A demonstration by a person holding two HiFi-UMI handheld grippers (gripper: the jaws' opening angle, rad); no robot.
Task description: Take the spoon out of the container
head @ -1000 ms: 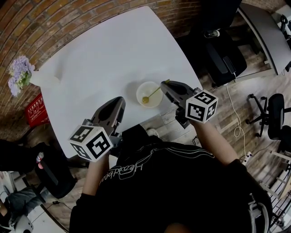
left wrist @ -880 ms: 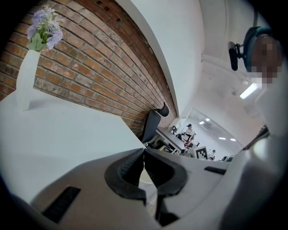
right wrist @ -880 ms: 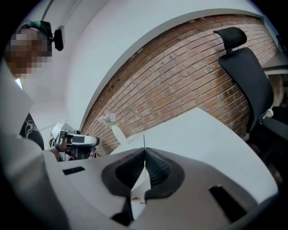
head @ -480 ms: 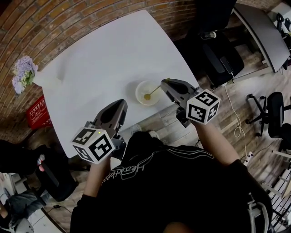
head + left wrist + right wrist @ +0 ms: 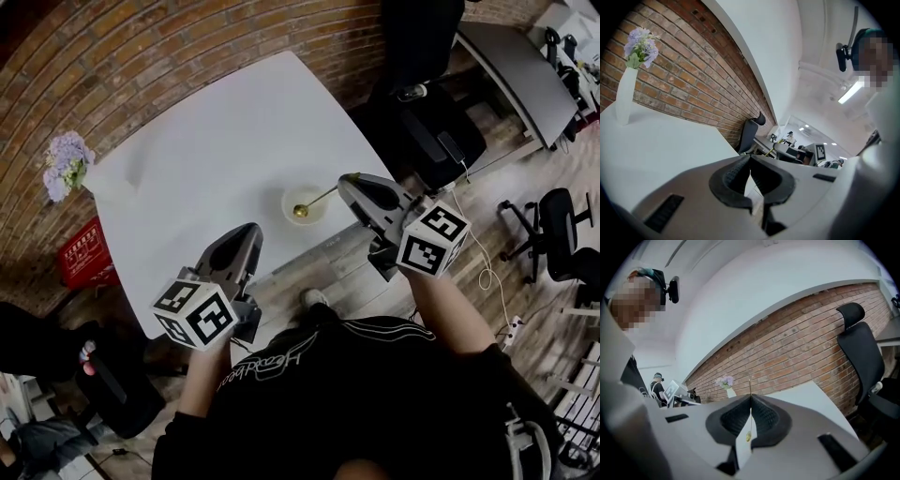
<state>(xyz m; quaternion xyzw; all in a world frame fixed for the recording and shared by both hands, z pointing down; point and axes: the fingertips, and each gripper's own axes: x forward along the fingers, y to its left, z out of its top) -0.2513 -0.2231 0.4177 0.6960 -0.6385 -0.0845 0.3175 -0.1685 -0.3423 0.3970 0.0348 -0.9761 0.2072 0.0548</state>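
A small white bowl stands near the front edge of the white table. A gold spoon slants across it, its head over the bowl's left part and its thin handle running up to the right. My right gripper is shut on the handle's end. In the right gripper view the spoon hangs between the shut jaws of that gripper. My left gripper hovers at the table's front edge, left of the bowl, shut and holding nothing.
A white vase with purple flowers stands at the table's far left corner, against a brick wall. A black office chair is beyond the right gripper. A red crate sits on the floor at the left.
The head view has pulled back and shifted, so the table and bowl look smaller. My right gripper stays shut on the spoon handle; the spoon's head stays over the bowl.
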